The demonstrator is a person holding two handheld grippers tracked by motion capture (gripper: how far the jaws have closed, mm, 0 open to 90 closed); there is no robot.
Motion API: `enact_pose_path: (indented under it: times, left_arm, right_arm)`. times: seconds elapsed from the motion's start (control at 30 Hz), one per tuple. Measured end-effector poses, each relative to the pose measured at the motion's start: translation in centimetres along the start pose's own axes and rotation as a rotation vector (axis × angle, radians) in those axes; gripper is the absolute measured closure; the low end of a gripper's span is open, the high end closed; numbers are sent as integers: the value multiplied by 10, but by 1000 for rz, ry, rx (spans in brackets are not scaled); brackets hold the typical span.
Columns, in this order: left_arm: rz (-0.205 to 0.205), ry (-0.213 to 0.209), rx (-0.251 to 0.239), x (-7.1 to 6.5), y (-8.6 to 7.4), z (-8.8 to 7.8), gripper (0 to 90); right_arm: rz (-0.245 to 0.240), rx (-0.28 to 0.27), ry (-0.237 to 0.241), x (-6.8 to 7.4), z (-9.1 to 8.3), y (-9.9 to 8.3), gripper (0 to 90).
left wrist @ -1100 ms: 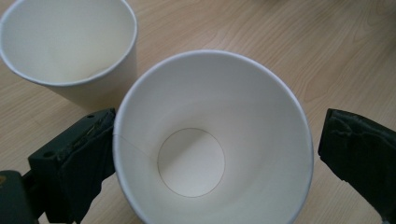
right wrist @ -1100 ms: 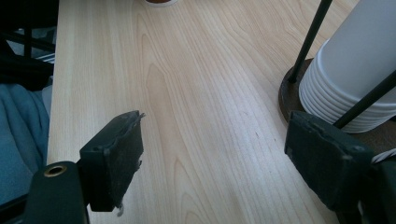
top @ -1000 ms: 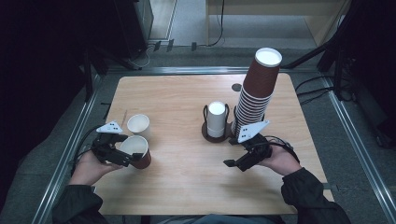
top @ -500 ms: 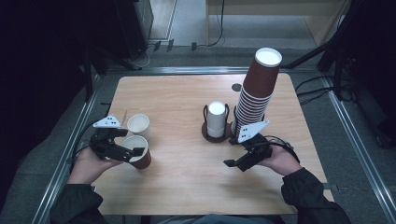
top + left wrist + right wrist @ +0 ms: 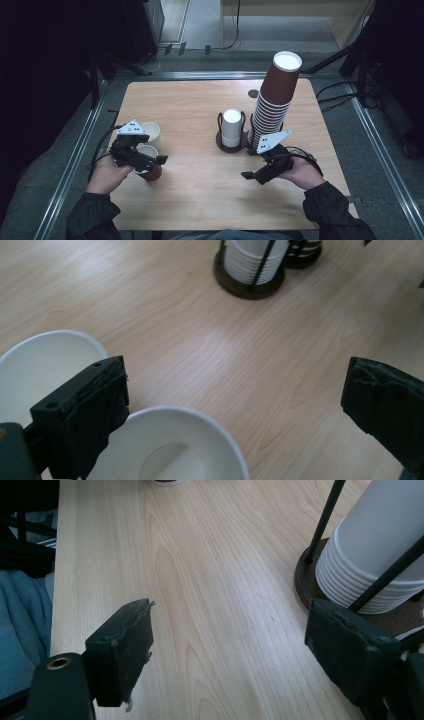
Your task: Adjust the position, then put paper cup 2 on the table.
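Releasing step: left hand-held gripper (image 5: 159, 160) sits low at the left of the high view, jaws spread wide with nothing between them; 1 jaw stands between the 2 loose cups.
Near cup: brown paper cup (image 5: 149, 169) with a white inside, upright on the bench (image 5: 200, 185), lower left of the high view; in the left gripper view its rim fills the bottom edge (image 5: 170, 445).
Second cup: white cup (image 5: 149, 133) just behind it, upright, touching or nearly so; I cannot tell which.
Pointing: both mouths face up; each long axis runs vertical, rim to base.
Right hand-held gripper: (image 5: 248, 174) lower right of centre, jaws wide apart, empty, hovering above bare wood near the holder (image 5: 231, 142).
Supply: tall brown stack (image 5: 274, 100) standing upside down at the upper right; short white stack (image 5: 231, 126) in the wire holder.
Judged stage: cups appear set out, grip let go.
Next move calls for: lifting the left jaws straight clear without nudging either rim.
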State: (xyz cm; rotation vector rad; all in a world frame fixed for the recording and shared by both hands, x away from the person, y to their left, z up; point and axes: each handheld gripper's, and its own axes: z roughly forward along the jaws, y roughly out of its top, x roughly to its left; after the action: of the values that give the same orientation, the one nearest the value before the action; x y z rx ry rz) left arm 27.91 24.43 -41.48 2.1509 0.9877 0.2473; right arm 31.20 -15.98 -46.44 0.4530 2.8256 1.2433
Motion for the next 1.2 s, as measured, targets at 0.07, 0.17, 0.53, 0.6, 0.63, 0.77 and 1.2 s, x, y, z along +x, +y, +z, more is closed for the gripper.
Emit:
enact_pose_path:
  times: [0.07,0.17,0.53,0.6,0.63,0.77,1.2]
  left_arm:
    - [5,-9,-1,-4,3,6,0]
    - [19,-8,7,-10,8,15,0]
    - [47,-9,5,-27,21,44,0]
    - [52,-14,5,-30,22,48,0]
    - [58,-15,7,-32,23,51,0]
    - [77,-23,15,-39,25,62,0]
    - [100,-11,28,-62,27,93,0]
  right_arm:
    - [-1,-5,-3,0,-1,-1,197]
    - [4,-8,-8,1,-2,-2,197]
    - [13,-11,-24,4,-5,-6,197]
    - [15,-10,-24,4,-6,-6,197]
    - [13,-11,-26,4,-6,-7,197]
    - [15,-15,-33,3,-7,-8,197]
    - [1,-4,-26,6,-1,-6,197]
